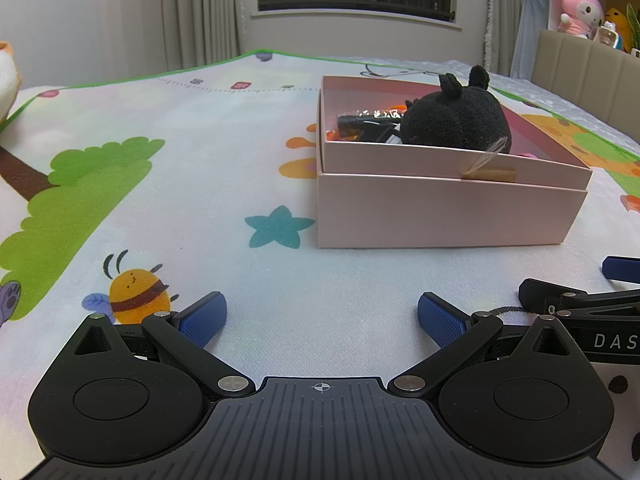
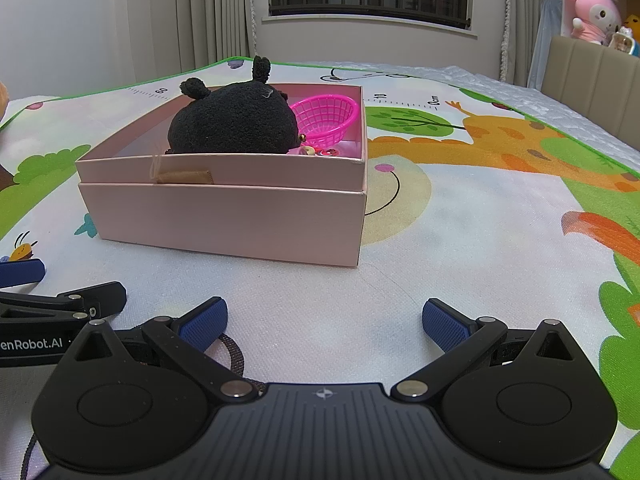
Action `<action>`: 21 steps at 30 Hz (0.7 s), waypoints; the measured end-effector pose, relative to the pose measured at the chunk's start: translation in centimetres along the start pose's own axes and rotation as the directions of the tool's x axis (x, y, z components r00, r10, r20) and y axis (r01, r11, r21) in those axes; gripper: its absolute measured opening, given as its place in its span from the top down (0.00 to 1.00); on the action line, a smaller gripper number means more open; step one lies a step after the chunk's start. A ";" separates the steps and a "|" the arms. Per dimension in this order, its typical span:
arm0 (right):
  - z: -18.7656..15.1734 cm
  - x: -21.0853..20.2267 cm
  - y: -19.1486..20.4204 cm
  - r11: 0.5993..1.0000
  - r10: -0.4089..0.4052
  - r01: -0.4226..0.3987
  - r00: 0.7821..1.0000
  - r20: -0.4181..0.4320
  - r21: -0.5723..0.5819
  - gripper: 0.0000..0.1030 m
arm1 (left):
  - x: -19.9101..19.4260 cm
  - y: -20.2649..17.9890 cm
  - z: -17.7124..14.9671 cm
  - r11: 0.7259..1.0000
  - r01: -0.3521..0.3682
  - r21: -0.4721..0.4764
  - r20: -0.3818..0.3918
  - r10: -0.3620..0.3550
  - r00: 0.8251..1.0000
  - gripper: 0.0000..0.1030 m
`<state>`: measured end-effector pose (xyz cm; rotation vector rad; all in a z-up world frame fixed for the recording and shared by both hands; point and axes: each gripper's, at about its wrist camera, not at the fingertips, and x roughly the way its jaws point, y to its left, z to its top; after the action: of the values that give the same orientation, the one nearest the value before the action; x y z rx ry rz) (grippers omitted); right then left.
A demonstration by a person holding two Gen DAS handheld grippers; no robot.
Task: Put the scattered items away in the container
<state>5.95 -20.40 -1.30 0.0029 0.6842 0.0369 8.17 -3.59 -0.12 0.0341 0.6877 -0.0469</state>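
Left hand-held gripper: being held low over the play mat, fingers spread wide, nothing gripped.
Right hand-held gripper: likewise wide open, empty.
Box: lying ahead, right of the left gripper, left of the right one.
Contents: black plush toy and pink basket are seen inside.
Loose items: none being shown on the mat.

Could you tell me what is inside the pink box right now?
The pink box holds a black plush toy, a pink plastic basket and, seen from the left wrist, a black wrapped item. Small pieces show by the basket; the plush and near wall hide the rest.
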 end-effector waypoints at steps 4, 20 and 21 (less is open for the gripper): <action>0.0 0.0 0.0 1.000 0.000 0.000 1.000 0.000 0.000 0.00 | 0.0 0.0 0.0 1.000 0.000 0.000 0.000 0.000 1.000 0.00; 0.0 0.0 0.0 1.000 -0.001 0.001 1.000 0.000 0.000 0.00 | 0.0 -0.1 0.0 1.000 -0.006 0.007 0.002 0.006 1.000 0.00; 0.0 0.0 0.0 1.000 -0.001 0.001 1.000 0.000 -0.001 0.00 | 0.0 0.0 0.0 1.000 -0.004 0.005 0.002 0.004 1.000 0.00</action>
<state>5.97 -20.38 -1.29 0.0020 0.6842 0.0363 8.14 -3.62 -0.12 0.0400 0.6859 -0.0451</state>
